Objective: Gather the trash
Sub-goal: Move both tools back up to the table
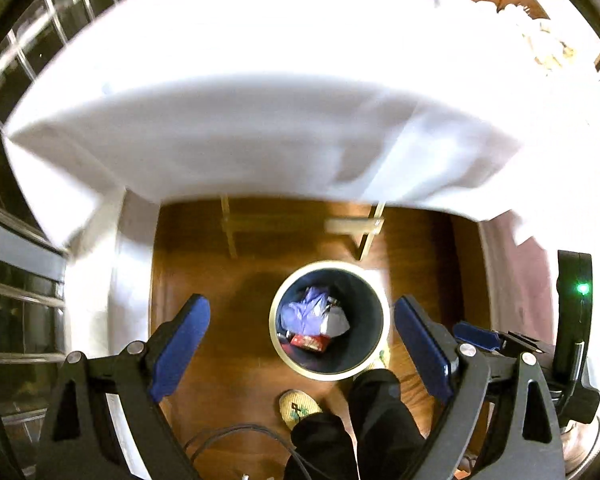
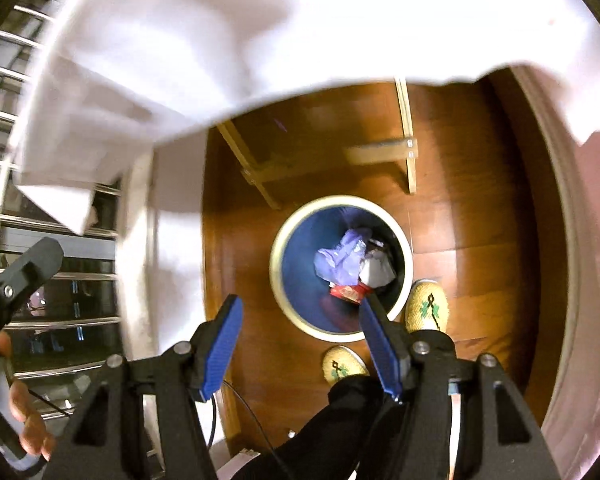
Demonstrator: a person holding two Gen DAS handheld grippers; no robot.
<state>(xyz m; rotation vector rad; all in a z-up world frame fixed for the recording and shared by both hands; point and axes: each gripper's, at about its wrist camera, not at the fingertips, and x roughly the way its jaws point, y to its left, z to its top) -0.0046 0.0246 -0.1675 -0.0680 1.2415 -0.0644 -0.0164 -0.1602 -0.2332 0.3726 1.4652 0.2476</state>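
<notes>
Both grippers, left [image 1: 302,344] and right [image 2: 300,344], are gaping wide and empty above the bin [image 1: 280,350]; purple [image 1: 306,310], grey [image 1: 336,322] and red trash [image 1: 309,342] is lying crumpled inside.

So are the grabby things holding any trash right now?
No. The left gripper and right gripper both have open, empty jaws above the bin.

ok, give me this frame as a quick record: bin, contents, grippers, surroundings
bin: round trash can, cream rim, dark inside, standing upright on wood floor
contents: purple bag, grey wrapper, red packet
left gripper: open, nothing between the blue pads
right gripper: open, empty
table: white tablecloth hanging above the bin
person: dark trousers, patterned slippers beside the bin
</notes>
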